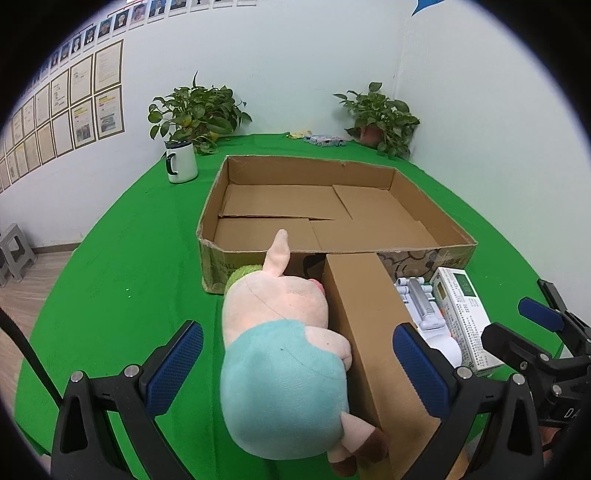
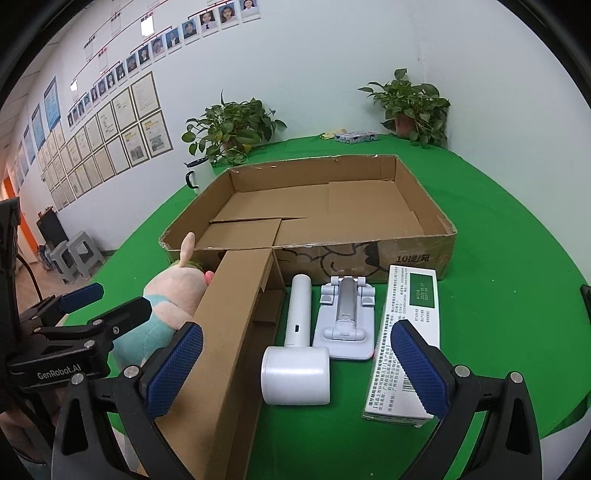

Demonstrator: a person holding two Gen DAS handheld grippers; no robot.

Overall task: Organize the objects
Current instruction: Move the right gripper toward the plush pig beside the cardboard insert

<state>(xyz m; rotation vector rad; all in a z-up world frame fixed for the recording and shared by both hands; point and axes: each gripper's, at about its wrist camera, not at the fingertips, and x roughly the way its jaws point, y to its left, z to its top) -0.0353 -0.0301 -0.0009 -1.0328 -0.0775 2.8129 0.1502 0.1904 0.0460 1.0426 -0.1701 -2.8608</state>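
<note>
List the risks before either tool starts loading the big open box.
1. The plush pig leans against the long brown carton; a wide-open left tool could catch both.
2. The white handheld device has a rounded head and may roll if nudged.
3. The big open box has loose floor flaps that could snag items.

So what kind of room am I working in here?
Probably an office or workplace room set up for recording: framed certificates and staff photos on the wall, potted plants, and a green-covered table.
</note>
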